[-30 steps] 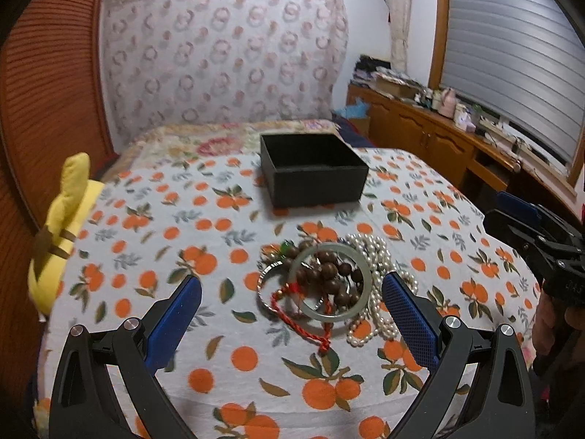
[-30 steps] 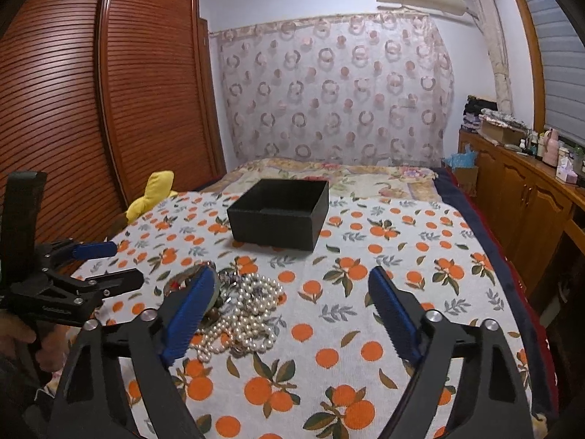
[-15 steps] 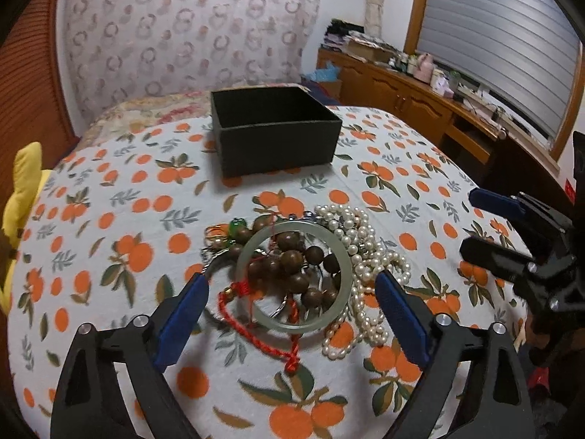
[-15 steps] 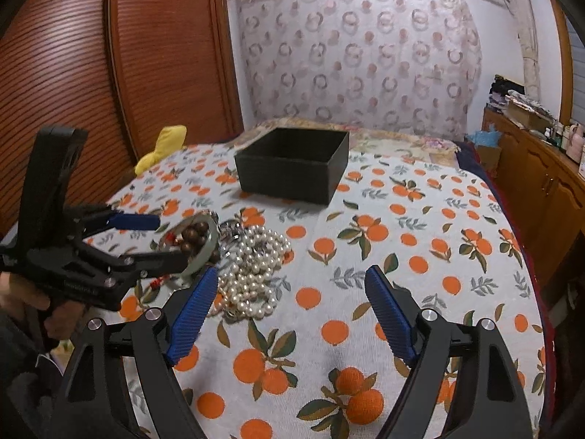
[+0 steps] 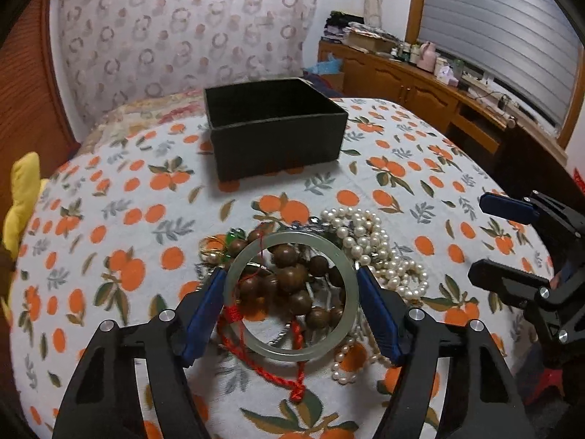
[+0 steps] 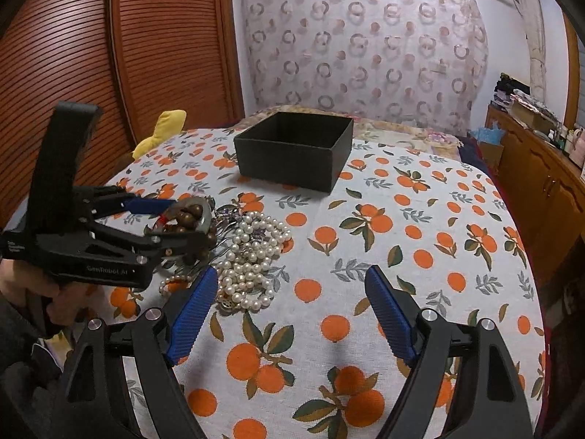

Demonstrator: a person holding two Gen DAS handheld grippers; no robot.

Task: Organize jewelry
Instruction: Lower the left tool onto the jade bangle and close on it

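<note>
Gripping one bangle (image 5: 292, 294): left claw (image 5: 292, 303); one box (image 5: 274, 128).

Your bedspread (image 5: 109, 226) is white with oranges and green leaves. On it: a black box (image 5: 274, 128), pale green bangle (image 5: 292, 351), brown beads (image 5: 292, 278), white pearls (image 5: 365, 234), red cord (image 5: 267, 369).
</note>
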